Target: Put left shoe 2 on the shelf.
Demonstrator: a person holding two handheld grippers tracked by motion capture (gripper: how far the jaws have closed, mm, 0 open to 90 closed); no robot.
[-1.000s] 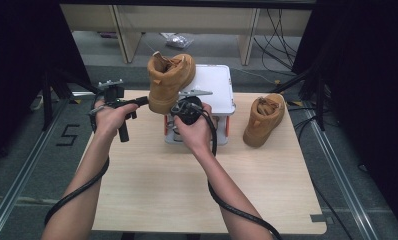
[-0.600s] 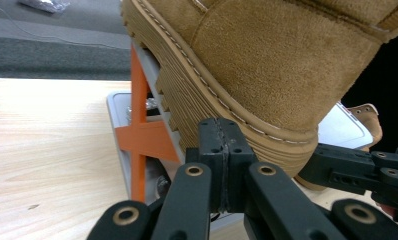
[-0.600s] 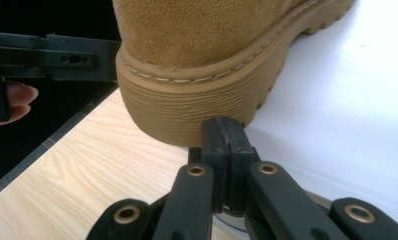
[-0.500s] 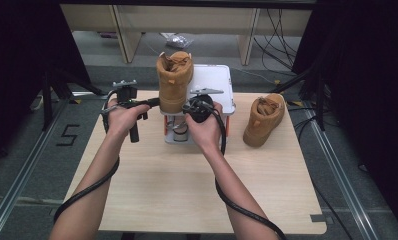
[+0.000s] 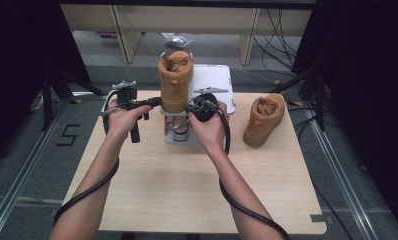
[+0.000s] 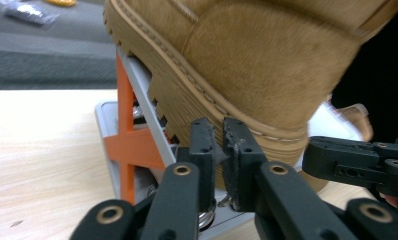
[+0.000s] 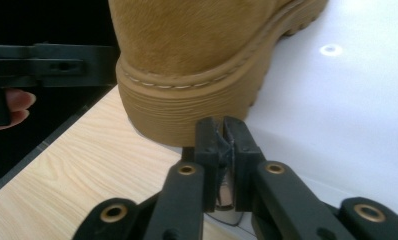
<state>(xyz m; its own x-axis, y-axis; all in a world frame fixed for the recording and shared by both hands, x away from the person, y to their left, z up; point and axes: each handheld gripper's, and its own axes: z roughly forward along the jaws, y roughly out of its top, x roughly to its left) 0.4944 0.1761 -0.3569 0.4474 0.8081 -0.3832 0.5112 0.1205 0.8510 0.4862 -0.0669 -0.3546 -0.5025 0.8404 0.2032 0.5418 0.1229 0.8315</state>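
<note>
You have the tan suede boot with the ridged rubber sole [image 5: 175, 82] seated on the white sloped platform of the grey and orange stand [image 5: 214, 80] at the far middle of the pale wooden desk [image 5: 187, 185], its heel toward you. The left gripper [image 5: 154, 102] sits just beside the boot's left flank and the right gripper [image 5: 197, 106] at the heel. Both pairs of jaws have just been opening a little, yet stand nearly together with nothing between them, clear of the sole. You seem to be finishing the placing of this boot. Next, back both grippers off without nudging it, then turn to the second tan suede boot [image 5: 264, 120] lying at the right.
</note>
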